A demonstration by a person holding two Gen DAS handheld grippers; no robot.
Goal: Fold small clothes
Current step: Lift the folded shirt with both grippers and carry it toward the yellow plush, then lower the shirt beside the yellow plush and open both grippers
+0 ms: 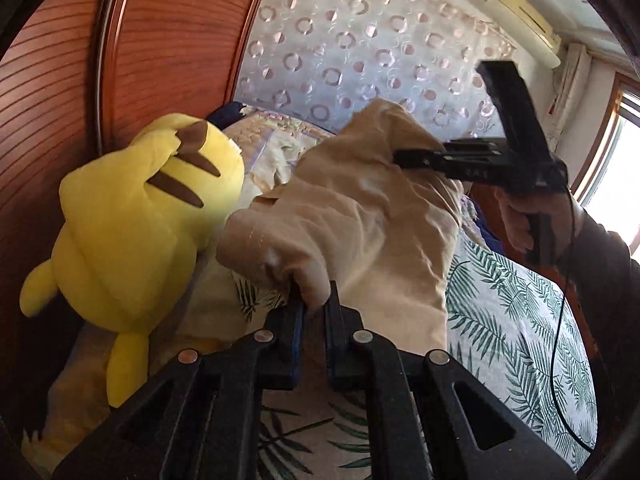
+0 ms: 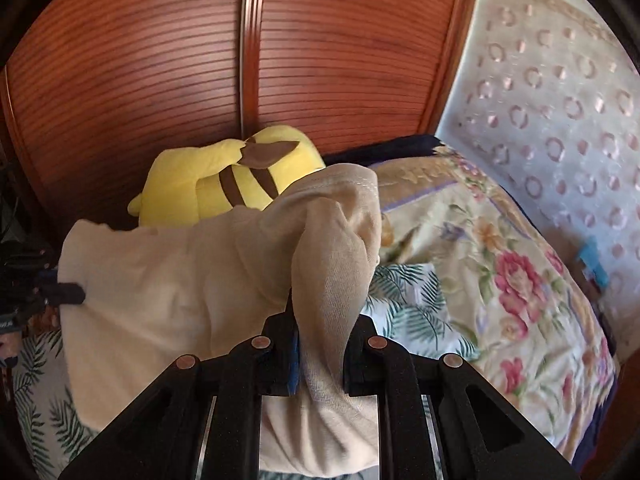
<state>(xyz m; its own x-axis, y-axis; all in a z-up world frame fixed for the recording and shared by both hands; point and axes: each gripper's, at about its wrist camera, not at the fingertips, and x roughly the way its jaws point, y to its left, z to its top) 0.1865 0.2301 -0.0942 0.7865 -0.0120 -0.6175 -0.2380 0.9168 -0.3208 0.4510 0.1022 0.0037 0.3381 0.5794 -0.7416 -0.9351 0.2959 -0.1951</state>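
Observation:
A small beige garment point(image 1: 360, 208) hangs stretched in the air between my two grippers, above the bed. My left gripper point(image 1: 314, 300) is shut on one edge of it. My right gripper point(image 2: 320, 320) is shut on the other edge, and a bunched fold of the beige garment point(image 2: 168, 288) runs down between its fingers. The right gripper also shows in the left wrist view point(image 1: 404, 156), clamped on the cloth's far edge. The left gripper shows at the left edge of the right wrist view point(image 2: 72, 294), pinching the cloth.
A yellow plush toy point(image 1: 136, 224) lies at the left on the bed, also in the right wrist view point(image 2: 224, 180). A leaf-print sheet point(image 1: 516, 320) and a floral quilt point(image 2: 500, 260) cover the bed. A wooden slatted wardrobe point(image 2: 160, 60) stands behind. A patterned curtain point(image 1: 352, 48) hangs behind.

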